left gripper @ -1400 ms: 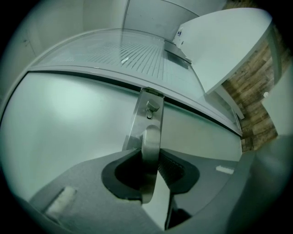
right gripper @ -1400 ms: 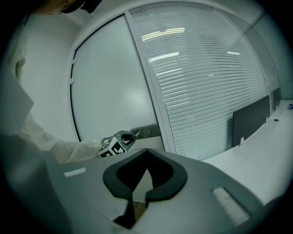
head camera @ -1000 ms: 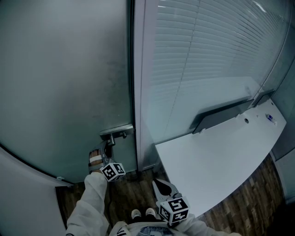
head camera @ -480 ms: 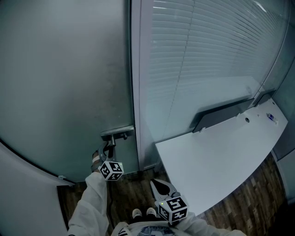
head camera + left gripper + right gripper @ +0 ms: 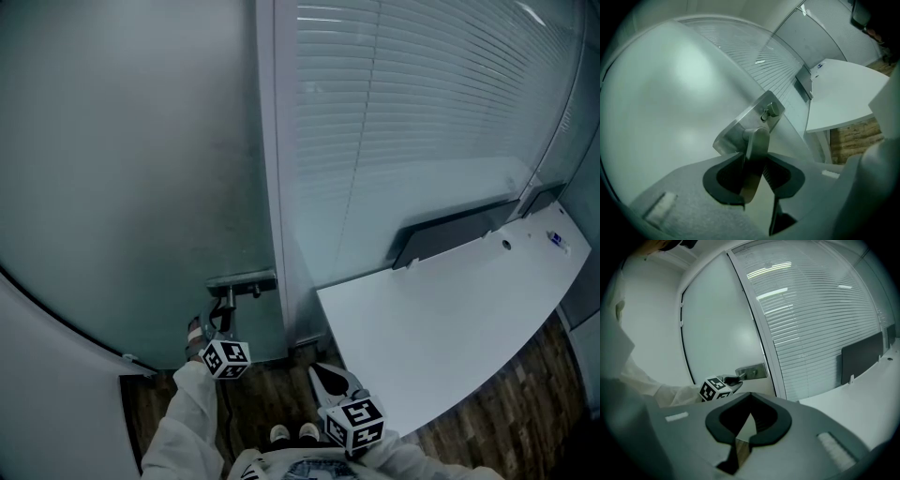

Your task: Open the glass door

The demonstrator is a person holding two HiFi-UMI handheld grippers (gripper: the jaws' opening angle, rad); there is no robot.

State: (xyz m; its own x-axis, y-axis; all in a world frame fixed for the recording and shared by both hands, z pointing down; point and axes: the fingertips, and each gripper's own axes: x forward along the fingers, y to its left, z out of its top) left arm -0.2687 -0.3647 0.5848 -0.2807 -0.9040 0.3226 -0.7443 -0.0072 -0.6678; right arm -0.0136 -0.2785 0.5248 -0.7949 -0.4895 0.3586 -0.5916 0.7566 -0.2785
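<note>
Now, your left gripper [image 5: 757,187]: fingers clamp the handle [image 5: 757,145], rolled since before.
Glass door [image 5: 122,169]: likely unlatched.
Right gripper [image 5: 738,441]: fingers closed, empty.

Frosted glass door [image 5: 131,169] filling the view ahead of the jaws, brushed-metal lock plate [image 5: 740,126] near its edge, smooth metal lever handle [image 5: 757,145] reaching back between left gripper [image 5: 218,328] jaws, pads closed on it.

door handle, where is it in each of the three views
Head view: door handle lower left, by the left gripper.
Left gripper view: handle at centre, between the jaws.
Right gripper view: handle left of centre, small.
Shared landmark: the white desk, right of it everywhere.
</note>
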